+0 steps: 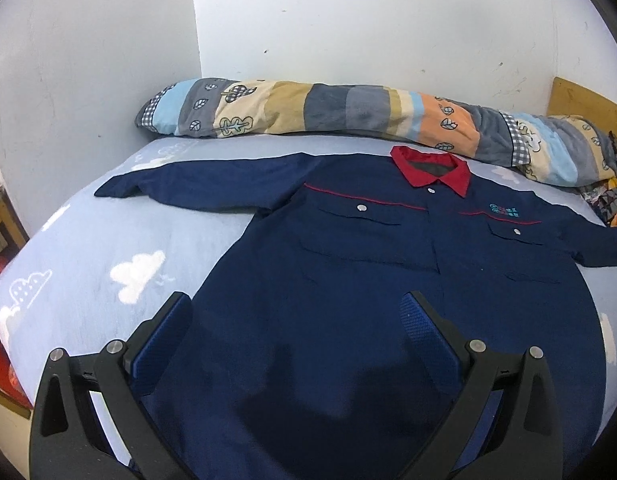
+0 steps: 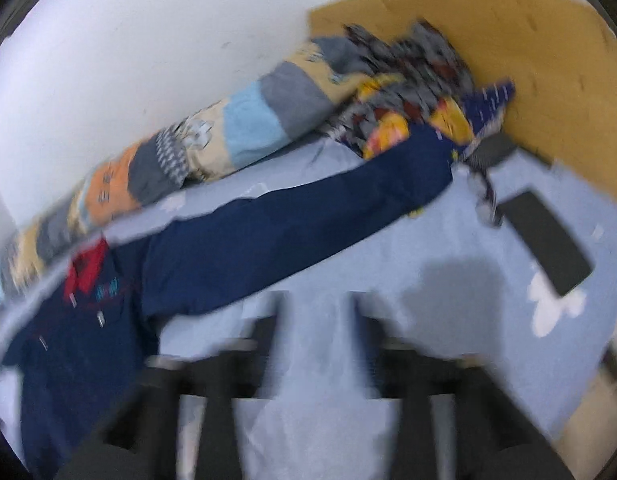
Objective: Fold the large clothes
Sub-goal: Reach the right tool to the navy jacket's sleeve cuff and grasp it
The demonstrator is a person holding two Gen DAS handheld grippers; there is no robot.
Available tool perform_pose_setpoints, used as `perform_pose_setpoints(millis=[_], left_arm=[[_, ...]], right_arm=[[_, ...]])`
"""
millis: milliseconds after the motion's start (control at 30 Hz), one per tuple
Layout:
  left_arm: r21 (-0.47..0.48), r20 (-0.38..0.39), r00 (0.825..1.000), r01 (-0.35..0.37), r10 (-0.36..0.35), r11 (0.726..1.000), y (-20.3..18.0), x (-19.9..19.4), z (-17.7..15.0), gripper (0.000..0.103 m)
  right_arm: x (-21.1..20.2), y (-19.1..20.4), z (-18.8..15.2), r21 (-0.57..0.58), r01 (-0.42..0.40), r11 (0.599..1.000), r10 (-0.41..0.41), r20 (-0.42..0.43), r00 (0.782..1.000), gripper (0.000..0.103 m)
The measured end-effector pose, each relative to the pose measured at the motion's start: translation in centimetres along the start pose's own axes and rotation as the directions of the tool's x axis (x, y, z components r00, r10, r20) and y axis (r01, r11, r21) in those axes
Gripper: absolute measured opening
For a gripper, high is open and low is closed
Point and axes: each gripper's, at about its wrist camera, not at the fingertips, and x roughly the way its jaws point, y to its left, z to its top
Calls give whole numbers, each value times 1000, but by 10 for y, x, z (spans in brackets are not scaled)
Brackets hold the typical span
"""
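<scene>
A navy work shirt with a red collar lies flat, front up, on a light blue bed sheet, both sleeves spread out. My left gripper is open and empty, hovering over the shirt's lower hem area. In the blurred right wrist view the shirt lies at the left, with its right sleeve stretched toward the headboard. My right gripper is open and empty above bare sheet, just below that sleeve.
A rolled patchwork quilt lies along the white wall. A pile of patterned fabric sits by the wooden headboard. A black phone lies on the sheet at the right.
</scene>
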Motion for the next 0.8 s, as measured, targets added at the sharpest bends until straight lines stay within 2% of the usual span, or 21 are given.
perform_pose_setpoints(millis=[133,300,433,567,633,800], left_arm=[[23,-10,999,38,-38,999,-4,11,8,103],[40,-46,995,88,-87,995,-11,34,23,103],[17,-85,991,109,-107,994,-13,54,31,103],[28,-105,989,112,-109,993,-20,62,31,103],[37,-112,987,122,-117,992,-24,64,30,103],[92,-109,989,114,-104,989,-35,65,27,103]], right_arm=[[23,-63,25,189,-72,979,72,11,997,66],[56,-144,55,418,-162,894,159,43,986,66],[82,-166,76,471,-200,859,191,68,979,66],[115,-178,89,531,-203,823,193,75,978,63],[129,-178,95,526,-181,831,175,60,983,57],[162,-181,106,506,-98,857,108,11,994,57]])
